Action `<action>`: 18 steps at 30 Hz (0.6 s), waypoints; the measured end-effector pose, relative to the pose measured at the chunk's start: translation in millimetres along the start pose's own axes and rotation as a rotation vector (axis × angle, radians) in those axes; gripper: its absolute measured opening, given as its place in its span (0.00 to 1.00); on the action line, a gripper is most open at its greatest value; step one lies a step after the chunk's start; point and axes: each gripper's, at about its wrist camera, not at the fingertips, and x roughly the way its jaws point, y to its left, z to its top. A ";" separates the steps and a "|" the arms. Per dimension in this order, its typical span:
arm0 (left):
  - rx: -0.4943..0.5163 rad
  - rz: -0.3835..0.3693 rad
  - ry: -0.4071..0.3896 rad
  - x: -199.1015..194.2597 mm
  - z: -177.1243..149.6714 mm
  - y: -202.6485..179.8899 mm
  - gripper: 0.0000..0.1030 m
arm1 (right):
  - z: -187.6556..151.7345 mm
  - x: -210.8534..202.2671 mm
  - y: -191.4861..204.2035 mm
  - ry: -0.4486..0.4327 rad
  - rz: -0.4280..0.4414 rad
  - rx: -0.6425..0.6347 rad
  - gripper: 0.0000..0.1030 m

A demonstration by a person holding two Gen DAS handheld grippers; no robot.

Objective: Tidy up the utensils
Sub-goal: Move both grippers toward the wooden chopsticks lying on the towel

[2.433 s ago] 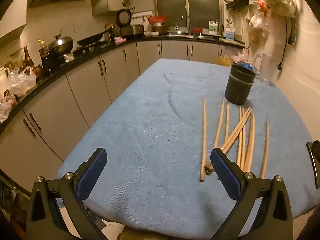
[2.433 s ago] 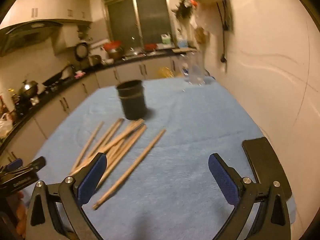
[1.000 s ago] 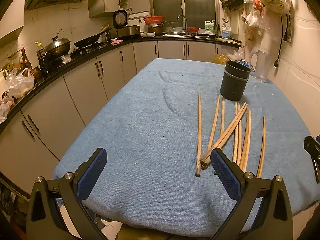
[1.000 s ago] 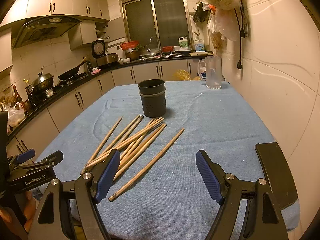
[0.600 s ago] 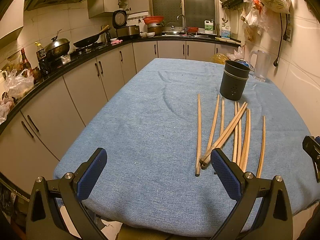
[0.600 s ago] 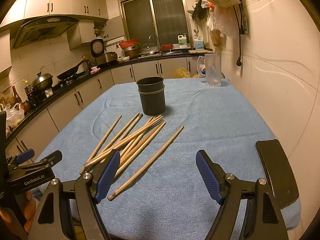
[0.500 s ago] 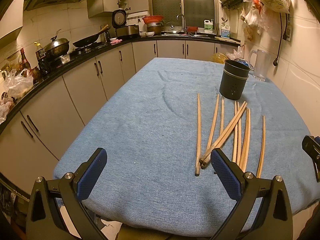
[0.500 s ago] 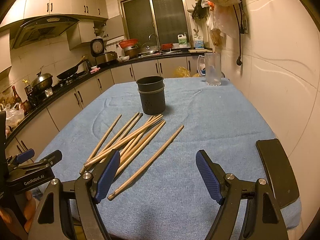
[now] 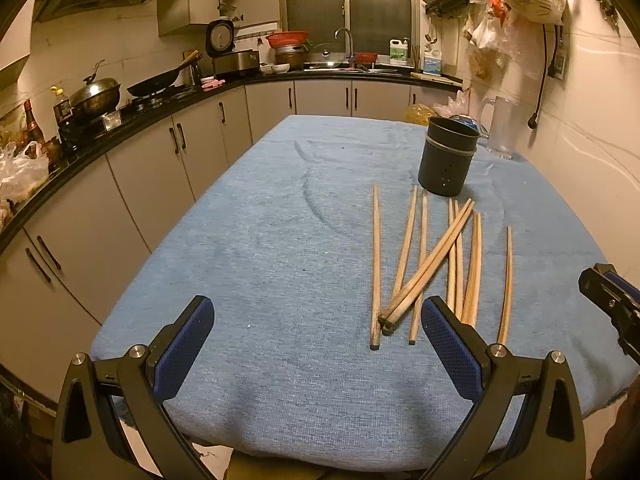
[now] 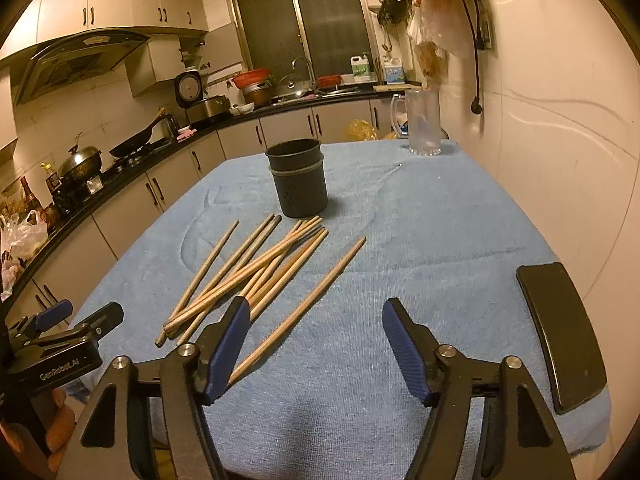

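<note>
Chopsticks [image 10: 256,268] lie loose in a fan on the blue-covered surface [image 10: 420,240], their far tips just in front of the dark holder cup [image 10: 298,178], which stands upright and shows nothing inside from either view. One chopstick [image 10: 298,308] lies apart on the right side of the pile.

Change: the right gripper [image 10: 316,344] has narrowed its fingers since 2.4 s ago and has stayed at that partly spread width since; it holds nothing. It has also drawn nearer the pile, so its left finger [image 10: 226,344] now overlaps the near ends in the wrist view. The left gripper [image 9: 316,354] has barely moved, its fingers spread wide and empty.

Meaning: no chopstick has been collected yet. The narrowing suggests preparation for a first pick, probably of the separate chopstick.
</note>
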 end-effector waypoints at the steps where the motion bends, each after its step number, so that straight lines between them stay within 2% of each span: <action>1: 0.009 0.003 0.002 1.1 1.1 0.2 1.00 | 0.3 1.5 0.0 0.006 0.000 -0.001 0.66; 8: 0.135 0.006 0.028 15.0 10.4 -6.8 1.00 | 12.1 20.2 -6.6 0.081 0.055 0.052 0.52; 13: 0.166 -0.048 0.080 26.8 18.4 -6.9 1.00 | 23.0 34.5 -7.3 0.141 0.092 0.077 0.49; 18: 0.171 -0.120 0.134 38.0 32.5 -2.3 1.00 | 37.9 49.8 -16.2 0.200 0.093 0.121 0.48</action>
